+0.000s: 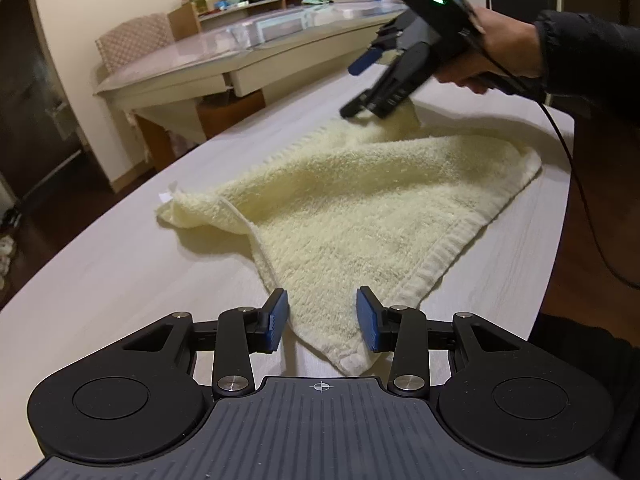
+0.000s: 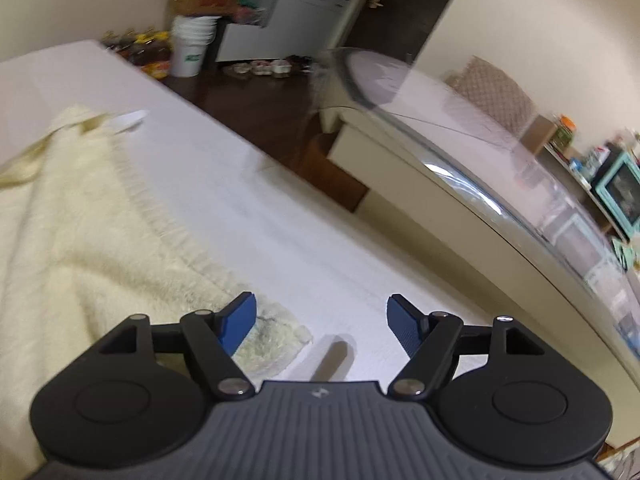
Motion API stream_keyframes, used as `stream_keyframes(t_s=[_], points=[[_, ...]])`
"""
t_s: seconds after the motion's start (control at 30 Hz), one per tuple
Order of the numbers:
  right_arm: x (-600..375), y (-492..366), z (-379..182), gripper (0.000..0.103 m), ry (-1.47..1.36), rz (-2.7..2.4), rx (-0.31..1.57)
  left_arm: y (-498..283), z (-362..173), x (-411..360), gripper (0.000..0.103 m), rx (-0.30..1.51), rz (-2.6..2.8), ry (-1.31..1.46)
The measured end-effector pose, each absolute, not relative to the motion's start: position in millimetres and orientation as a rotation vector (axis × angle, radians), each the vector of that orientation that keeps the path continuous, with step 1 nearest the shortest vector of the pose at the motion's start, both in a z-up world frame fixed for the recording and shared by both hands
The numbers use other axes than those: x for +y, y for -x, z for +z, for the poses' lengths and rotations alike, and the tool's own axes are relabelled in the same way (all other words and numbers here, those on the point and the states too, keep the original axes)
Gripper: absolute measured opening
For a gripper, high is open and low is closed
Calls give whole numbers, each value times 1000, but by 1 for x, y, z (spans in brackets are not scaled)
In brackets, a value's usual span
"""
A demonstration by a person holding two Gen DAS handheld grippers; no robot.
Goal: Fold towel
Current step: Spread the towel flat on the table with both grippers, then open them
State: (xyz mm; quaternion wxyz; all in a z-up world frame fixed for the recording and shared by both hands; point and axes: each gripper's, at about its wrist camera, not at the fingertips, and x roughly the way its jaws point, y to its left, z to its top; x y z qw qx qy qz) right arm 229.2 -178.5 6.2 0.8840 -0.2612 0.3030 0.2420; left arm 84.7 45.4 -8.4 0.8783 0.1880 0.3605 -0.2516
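A pale yellow towel lies rumpled on the light wood-grain table, one corner pointing toward my left gripper. That gripper stands open low over the table, the near corner lying flat between its blue pads without being pinched. Held in a person's hand, my right gripper hovers blurred over the towel's far corner. In the right wrist view the right gripper is wide open over bare table. A towel corner lies under its left finger.
A white tag sticks out at the towel's left corner. A black cable hangs past the table's right edge. A glass-topped table and a patterned chair stand beyond a gap of dark floor.
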Motion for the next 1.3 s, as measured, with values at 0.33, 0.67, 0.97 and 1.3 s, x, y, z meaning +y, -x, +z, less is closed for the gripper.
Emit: stream_keyframes(t_s=[0.33,0.67,0.97,1.3], points=[[-216,-207,36,73,226,528,634,-72,-3,54,40,797,-499,-362],[-227,-127,45,77,153,646,648,-48,-1,57,36,828,-444,-307],[-265,-62,46,59,204,813,641,-43,3,63,40,825,-424,-299],[-293,-24,26,51,187,814,718,-49,13,61,47,773,-395,-308]])
